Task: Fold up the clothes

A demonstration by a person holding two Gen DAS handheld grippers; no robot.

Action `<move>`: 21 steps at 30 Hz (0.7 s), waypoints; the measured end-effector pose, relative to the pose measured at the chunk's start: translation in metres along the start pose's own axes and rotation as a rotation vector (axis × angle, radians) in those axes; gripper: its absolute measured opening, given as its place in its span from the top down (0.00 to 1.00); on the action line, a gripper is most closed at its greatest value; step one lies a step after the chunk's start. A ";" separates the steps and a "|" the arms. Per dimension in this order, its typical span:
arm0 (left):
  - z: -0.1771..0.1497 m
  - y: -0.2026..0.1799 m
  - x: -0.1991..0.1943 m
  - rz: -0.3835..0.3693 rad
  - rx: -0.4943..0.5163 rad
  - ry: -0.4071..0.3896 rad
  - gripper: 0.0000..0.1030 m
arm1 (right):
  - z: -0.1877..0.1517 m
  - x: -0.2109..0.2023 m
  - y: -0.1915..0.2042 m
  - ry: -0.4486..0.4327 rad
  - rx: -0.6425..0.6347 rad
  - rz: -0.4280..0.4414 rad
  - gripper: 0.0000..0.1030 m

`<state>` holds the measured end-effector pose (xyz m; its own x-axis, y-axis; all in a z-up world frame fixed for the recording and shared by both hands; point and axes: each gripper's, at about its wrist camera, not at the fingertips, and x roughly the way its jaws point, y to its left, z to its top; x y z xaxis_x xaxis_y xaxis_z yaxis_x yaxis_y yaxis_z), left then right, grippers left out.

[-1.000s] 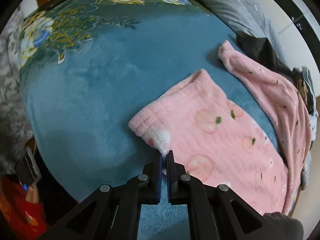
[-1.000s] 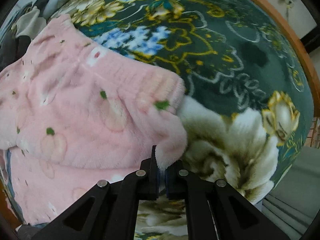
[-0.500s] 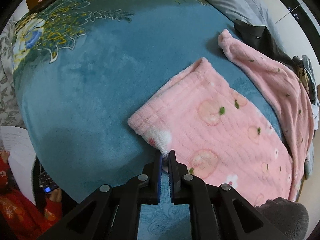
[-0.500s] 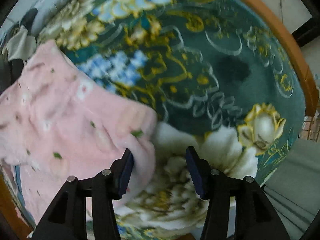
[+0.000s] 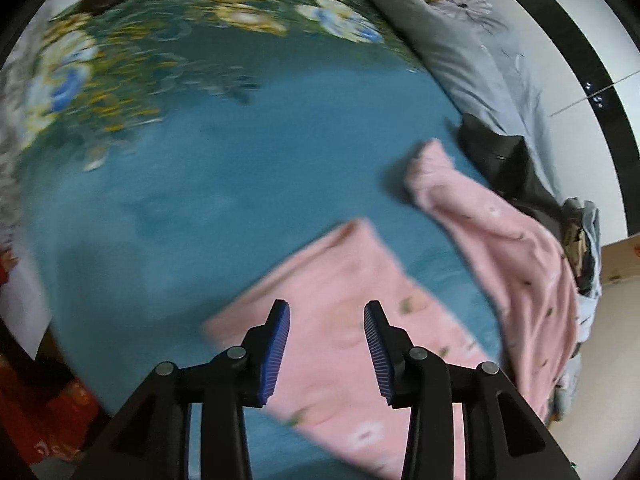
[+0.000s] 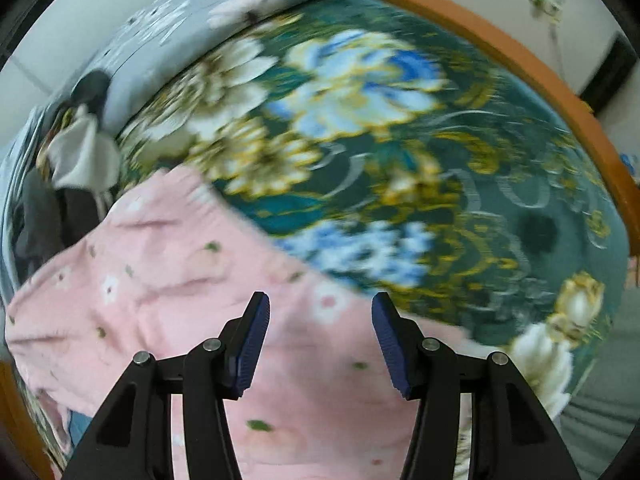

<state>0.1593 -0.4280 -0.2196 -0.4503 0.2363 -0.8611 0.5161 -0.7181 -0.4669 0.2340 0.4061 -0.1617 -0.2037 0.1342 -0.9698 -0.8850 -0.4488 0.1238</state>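
The pink garment point(image 5: 360, 344) is lying flat on the blue blanket point(image 5: 200, 184) of the bed, and it seems to be fleece trousers with a small fruit and flower print. In the left wrist view one leg is spreading directly under and ahead of the left gripper point(image 5: 326, 344), with its long axis running from near right to far left, so the cuff end is pointing away to the left. The second leg point(image 5: 500, 240) is lying well apart to the right, and its end is pointing up toward the dark clothes point(image 5: 504, 160) near the grey pillow point(image 5: 460, 52).

In the right wrist view the same garment point(image 6: 168, 300) is filling the lower left, on the flowered part of the blanket point(image 6: 400, 152). Its edge is running diagonally from far left to near right, passing just ahead of the right gripper point(image 6: 320, 340).

Both grippers are standing with the jaws wide apart and are holding nothing — the cloth is only showing between and below the fingers. Both pictures are blurred, so fine details of the hem are not clear.

In my judgement a fold is only partly made. The next grasp depends on the leg under the left gripper: this gripper is nearer to its cuff side, and the right one is nearer to the waist side. To fold along the long axis, each would need to close on its own near edge.
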 end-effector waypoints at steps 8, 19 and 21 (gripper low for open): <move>0.044 -0.060 0.075 -0.022 -0.015 0.030 0.59 | -0.003 0.027 0.051 0.046 -0.182 0.036 0.47; 0.084 -0.064 0.146 -0.082 -0.180 -0.083 0.61 | 0.012 0.030 0.084 0.040 -0.271 -0.045 0.47; 0.089 -0.067 0.151 -0.081 -0.177 -0.096 0.61 | 0.010 0.033 0.087 0.049 -0.267 -0.049 0.47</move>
<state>-0.0083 -0.4027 -0.3002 -0.5583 0.2192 -0.8001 0.5913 -0.5713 -0.5691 0.1460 0.3804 -0.1804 -0.1371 0.1209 -0.9831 -0.7500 -0.6610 0.0233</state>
